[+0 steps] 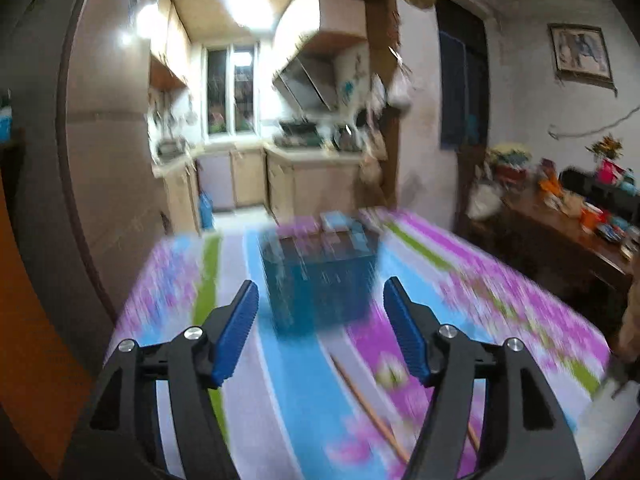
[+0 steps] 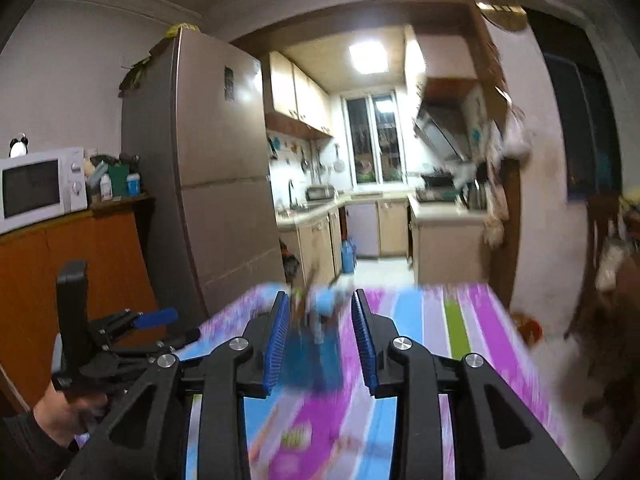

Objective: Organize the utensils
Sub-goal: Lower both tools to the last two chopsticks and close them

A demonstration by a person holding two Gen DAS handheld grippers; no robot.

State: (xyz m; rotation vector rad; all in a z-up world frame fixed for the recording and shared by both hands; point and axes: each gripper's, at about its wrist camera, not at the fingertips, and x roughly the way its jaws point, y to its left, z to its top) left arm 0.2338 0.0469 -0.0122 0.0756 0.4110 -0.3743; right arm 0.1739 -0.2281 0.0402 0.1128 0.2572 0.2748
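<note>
A dark teal holder box (image 1: 320, 280) stands on the table's striped floral cloth (image 1: 500, 300), heavily blurred. My left gripper (image 1: 322, 320) is open just in front of it, with nothing between its blue pads (image 1: 240, 332). A wooden chopstick (image 1: 368, 404) lies on the cloth below the gripper, toward the right finger. In the right wrist view my right gripper (image 2: 322, 338) is open, its pads apart with nothing pressed between them; the teal box (image 2: 312, 360) shows blurred beyond the gap. The left gripper (image 2: 176, 326) appears at the left, held by a hand (image 2: 60, 412).
A tall fridge (image 2: 216, 168) and an orange cabinet (image 2: 80, 260) with a microwave (image 2: 36, 188) stand left of the table. A cluttered dark side table (image 1: 568, 224) is at the right. A kitchen doorway lies beyond the table's far edge.
</note>
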